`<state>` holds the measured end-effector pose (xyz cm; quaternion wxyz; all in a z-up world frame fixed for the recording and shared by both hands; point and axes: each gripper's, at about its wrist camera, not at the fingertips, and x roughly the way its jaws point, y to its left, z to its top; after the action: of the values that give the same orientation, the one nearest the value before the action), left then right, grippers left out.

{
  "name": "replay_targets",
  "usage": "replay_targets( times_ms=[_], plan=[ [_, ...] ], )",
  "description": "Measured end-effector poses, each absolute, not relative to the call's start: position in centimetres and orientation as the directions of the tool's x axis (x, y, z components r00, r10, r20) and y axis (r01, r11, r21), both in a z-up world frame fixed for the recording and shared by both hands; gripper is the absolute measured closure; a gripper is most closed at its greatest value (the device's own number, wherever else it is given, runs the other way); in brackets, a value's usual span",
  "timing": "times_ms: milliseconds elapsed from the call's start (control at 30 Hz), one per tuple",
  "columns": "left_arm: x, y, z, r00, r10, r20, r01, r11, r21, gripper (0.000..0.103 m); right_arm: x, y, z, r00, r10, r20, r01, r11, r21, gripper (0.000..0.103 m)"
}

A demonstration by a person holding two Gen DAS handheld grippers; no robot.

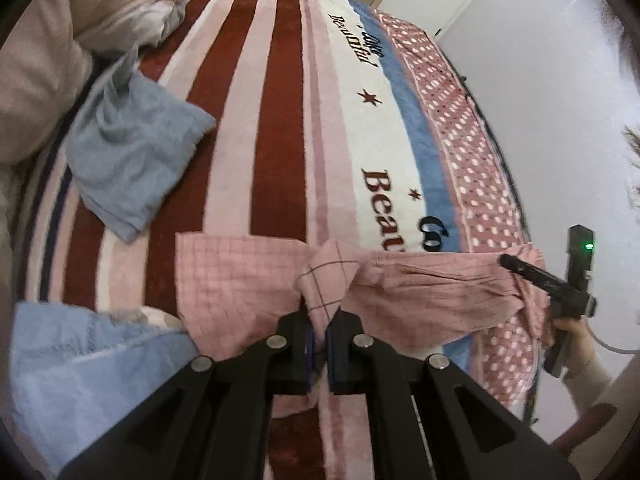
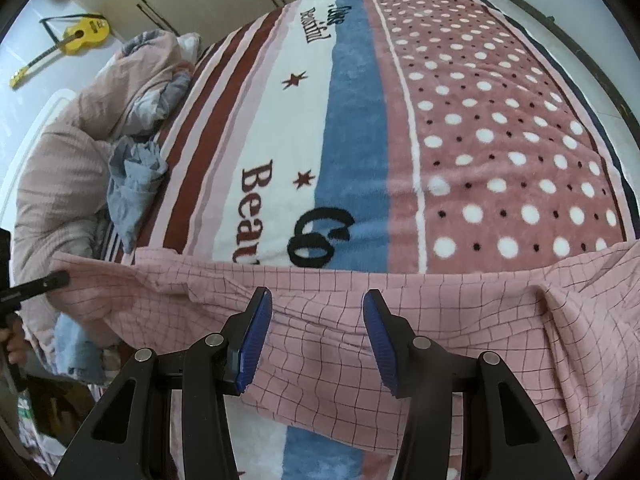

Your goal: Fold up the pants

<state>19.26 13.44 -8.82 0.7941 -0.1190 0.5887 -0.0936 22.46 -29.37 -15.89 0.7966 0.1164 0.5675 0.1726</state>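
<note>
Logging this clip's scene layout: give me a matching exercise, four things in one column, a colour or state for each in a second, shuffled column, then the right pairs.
Things:
1. left gripper
2. right gripper
3. guitar
4. crumpled cloth by the pillows

Colour or state:
A. yellow, lying on the floor
B. light blue
C. shut on a bunched fold of the pink checked pants
D. jaws apart above the pants, nothing pinched

Pairs: 1-C, 2-D, 3-A, 4-B
</note>
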Motion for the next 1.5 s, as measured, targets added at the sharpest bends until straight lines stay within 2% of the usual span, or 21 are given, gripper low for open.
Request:
replay_targets(
  times_ms=[367, 633, 700, 733, 767, 867, 1033, 1100, 1167, 1200, 1267, 1333, 1500],
  plan=[
    [24.3, 16.6, -18.1, 0.25, -0.027, -0.968, 0.005, 1.0, -0.026, 0.101, 21.8, -30.7, -17.7, 0.28, 0.363, -0.889, -0.116, 0.932, 0.344, 0.06],
    [25.1, 18.6, -21.3, 0.216, 0.012, -0.976, -0.05, 0.999, 0.001, 0.097, 22.1, -30.0, -19.6, 0.253, 0.327, -0.911, -0.103, 0.945, 0.311, 0.06],
    [25.3, 18.6, -22.3, 0.175, 0.037, -0.984, -0.052, 0.998, 0.028, 0.071, 22.3, -29.4, -19.7, 0.247, 0.331, -0.911, -0.111, 0.943, 0.313, 0.06],
    [25.4, 18.7, -22.4, 0.171, 0.055, -0.984, -0.056, 0.997, 0.046, 0.047, 22.3, -29.2, -19.7, 0.244, 0.335, -0.91, -0.114, 0.942, 0.316, 0.06],
    [25.3, 18.8, -22.1, 0.186, 0.074, -0.98, -0.063, 0.996, 0.063, 0.039, 22.4, -28.7, -19.7, 0.239, 0.342, -0.909, -0.125, 0.939, 0.32, 0.06],
    [25.1, 19.0, -20.3, 0.236, 0.076, -0.969, -0.065, 0.996, 0.062, 0.039, 22.4, -27.5, -19.5, 0.229, 0.357, -0.906, -0.158, 0.932, 0.327, 0.06],
    [24.0, 16.5, -17.5, 0.275, -0.145, -0.95, -0.007, 0.988, -0.152, 0.039, 22.2, -25.9, -19.9, 0.192, 0.415, -0.89, -0.19, 0.905, 0.381, 0.06],
    [23.6, 14.2, -18.4, 0.249, -0.212, -0.945, 0.043, 0.977, -0.208, 0.039, 22.0, -25.2, -20.5, 0.173, 0.426, -0.888, -0.204, 0.898, 0.391, 0.067],
    [23.1, 11.8, -20.1, 0.204, -0.268, -0.941, 0.062, 0.963, -0.261, 0.04, 21.7, -24.7, -21.3, 0.147, 0.405, -0.903, -0.223, 0.903, 0.368, 0.081],
    [23.0, 11.1, -21.0, 0.181, -0.296, -0.938, 0.055, 0.955, -0.291, 0.04, 21.6, -24.6, -21.8, 0.133, 0.398, -0.908, -0.221, 0.905, 0.365, 0.083],
    [22.9, 9.7, -23.0, 0.144, -0.377, -0.915, 0.038, 0.926, -0.376, 0.047, 21.5, -24.9, -22.9, 0.099, 0.391, -0.915, -0.202, 0.909, 0.366, 0.085],
    [23.0, 8.4, -24.4, 0.127, -0.387, -0.914, 0.037, 0.922, -0.385, 0.05, 21.7, -25.5, -23.7, 0.094, 0.379, -0.92, -0.182, 0.916, 0.359, 0.085],
    [23.7, 6.4, -25.2, 0.15, -0.35, -0.925, 0.058, 0.937, -0.345, 0.05, 22.7, -27.0, -24.7, 0.129, 0.375, -0.918, -0.136, 0.924, 0.358, 0.093]
  ],
)
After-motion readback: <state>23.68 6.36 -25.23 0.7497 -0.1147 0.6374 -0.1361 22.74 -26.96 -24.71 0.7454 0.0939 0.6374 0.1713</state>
